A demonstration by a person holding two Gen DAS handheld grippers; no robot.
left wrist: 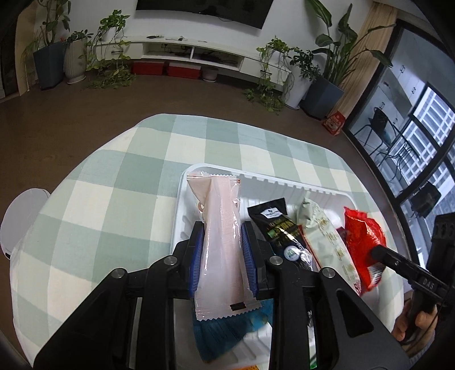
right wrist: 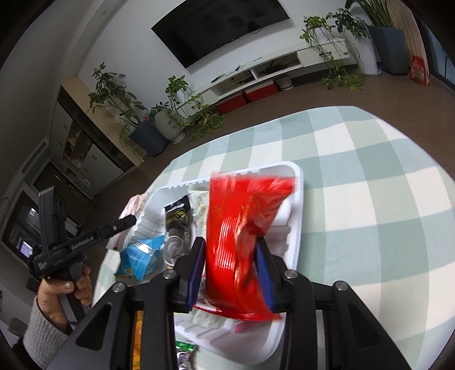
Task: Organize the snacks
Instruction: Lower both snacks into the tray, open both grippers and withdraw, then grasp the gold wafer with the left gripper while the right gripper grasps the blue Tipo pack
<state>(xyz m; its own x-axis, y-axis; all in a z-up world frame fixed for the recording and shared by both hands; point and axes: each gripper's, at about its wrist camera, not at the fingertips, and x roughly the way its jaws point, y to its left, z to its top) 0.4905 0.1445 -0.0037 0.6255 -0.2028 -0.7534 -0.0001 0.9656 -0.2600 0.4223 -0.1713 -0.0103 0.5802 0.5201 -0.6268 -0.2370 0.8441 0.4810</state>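
We have the left gripper with its jaws pinching a pale pink packet, held lengthwise over the left end of the white tray. Our right gripper has its jaws clamped on a red packet, over the tray's right end; the packet is motion-blurred in the right wrist view. Inside the tray, just right of the pink packet, lie a black packet, then a pale green packet, then the red one. A blue packet sits at the tray's near-left part, under the pink packet in the left wrist view. The tray rests on a green-and-white checked tablecloth. Beyond the tray, across the floor, a TV hangs above a low white cabinet.
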